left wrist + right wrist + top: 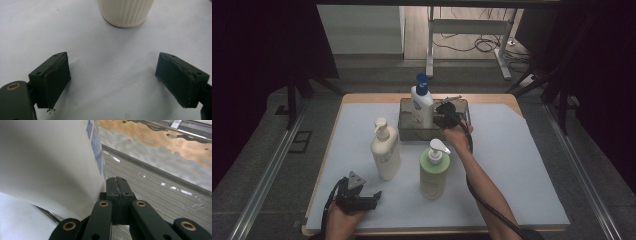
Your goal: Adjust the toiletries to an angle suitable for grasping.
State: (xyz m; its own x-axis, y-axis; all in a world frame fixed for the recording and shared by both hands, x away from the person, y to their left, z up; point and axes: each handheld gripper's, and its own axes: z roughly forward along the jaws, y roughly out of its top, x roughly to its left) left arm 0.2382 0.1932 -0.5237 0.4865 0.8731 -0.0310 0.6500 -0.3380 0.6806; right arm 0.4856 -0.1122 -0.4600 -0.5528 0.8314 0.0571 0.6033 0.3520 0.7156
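Note:
A white bottle with a blue pump cap (422, 102) stands in a dark tray (408, 131) at the back of the table. My right gripper (445, 116) is beside it over the tray, shut with nothing between its pads (117, 192); the white bottle (47, 160) rises just left of them. A cream pump bottle (385, 150) and a green pump bottle (435, 170) stand on the white mat. My left gripper (371, 197) rests near the front left edge, open and empty. In the left gripper view its fingers (56, 77) stand wide apart, with the cream bottle's base (125, 12) ahead.
A white mat (522, 165) covers the wooden table, with bare room on its right half. The tray's ribbed floor (155, 197) and shiny wall (160, 167) lie right of my right gripper. A cable trails along the right forearm (482, 185).

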